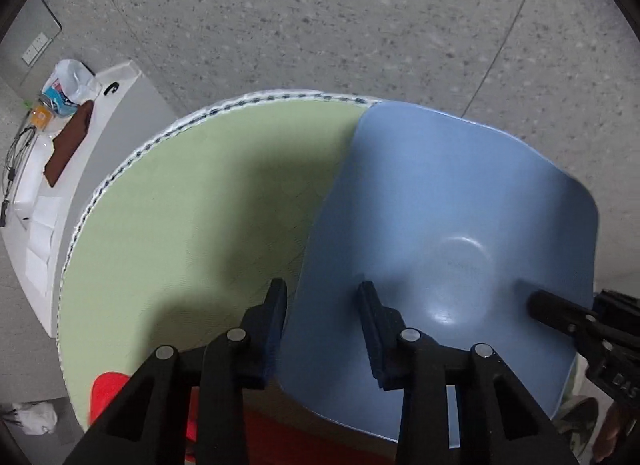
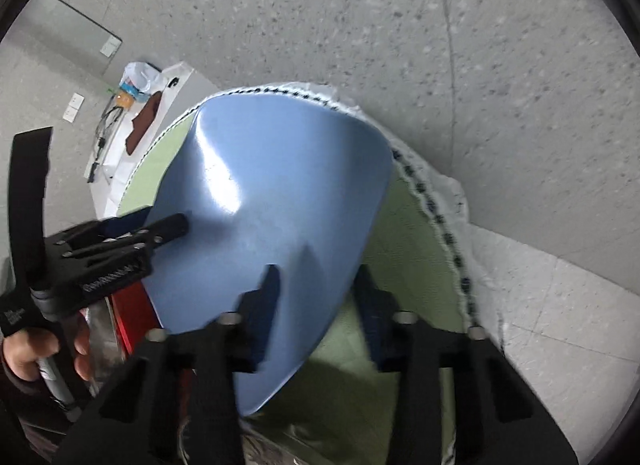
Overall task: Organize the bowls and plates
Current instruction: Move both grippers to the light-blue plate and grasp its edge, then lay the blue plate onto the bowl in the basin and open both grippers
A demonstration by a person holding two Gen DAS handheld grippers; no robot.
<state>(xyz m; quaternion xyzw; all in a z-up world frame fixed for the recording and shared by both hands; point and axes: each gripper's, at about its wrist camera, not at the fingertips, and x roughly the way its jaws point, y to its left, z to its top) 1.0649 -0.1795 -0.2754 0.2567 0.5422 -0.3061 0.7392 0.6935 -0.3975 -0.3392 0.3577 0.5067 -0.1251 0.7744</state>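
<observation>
The speckled grey stone-look floor (image 1: pixel 320 17) fills the room. Against it stands a round table (image 1: pixel 86 201) under a smooth pale green cloth (image 1: pixel 168 225) with a white stitched border. On the cloth, toward the table's near edge, lies the glossy blue plastic plate (image 1: pixel 440 205), squarish with rounded corners and a shallow round well. The left gripper (image 1: pixel 322 293) pinches the plate's edge, one pad above, one beneath. The right gripper (image 2: pixel 316 277) is pressed together on the opposite edge. Beyond the table, a white cabinet (image 1: pixel 120 105) carries a brown cloth (image 1: pixel 68 145).
</observation>
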